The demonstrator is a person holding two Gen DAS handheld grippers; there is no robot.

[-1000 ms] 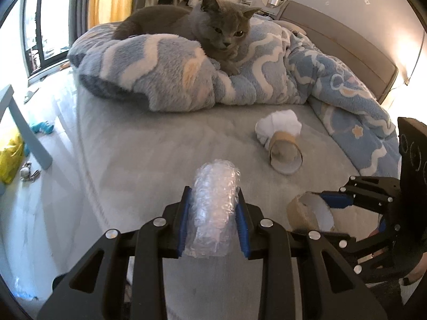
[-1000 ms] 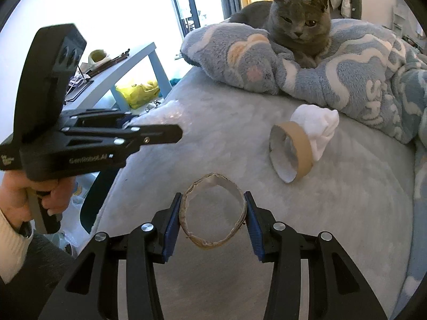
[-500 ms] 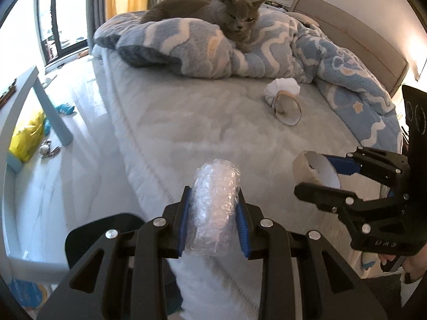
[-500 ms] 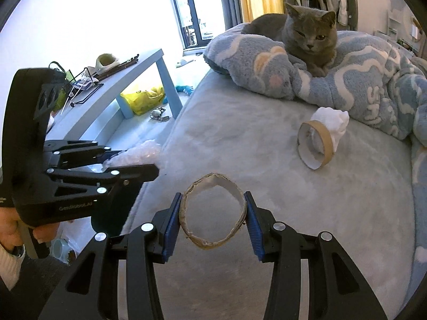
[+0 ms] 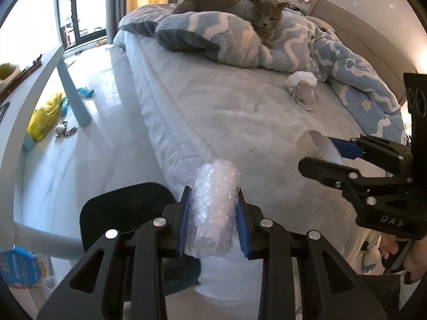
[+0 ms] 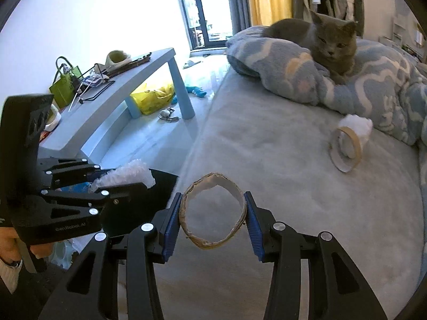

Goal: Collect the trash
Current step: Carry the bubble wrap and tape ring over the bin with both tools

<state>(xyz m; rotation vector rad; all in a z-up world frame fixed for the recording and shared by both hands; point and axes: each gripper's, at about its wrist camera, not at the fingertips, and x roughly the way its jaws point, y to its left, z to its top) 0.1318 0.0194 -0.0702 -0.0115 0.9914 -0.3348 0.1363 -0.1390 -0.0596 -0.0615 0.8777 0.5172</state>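
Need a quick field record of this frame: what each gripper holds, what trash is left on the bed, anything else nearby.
left gripper: shut on bubble wrap wad
right gripper: shut on cardboard ring, squeezed oval
trash left on bed: second cardboard ring standing on edge, white wad right behind it
bystander: grey cat lying on blue blanket
below left gripper: black bin beside the bed
floor: yellow bag under blue table

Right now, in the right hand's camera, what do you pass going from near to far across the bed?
Cardboard ring in the right gripper → tape roll → white wad → blanket → cat.
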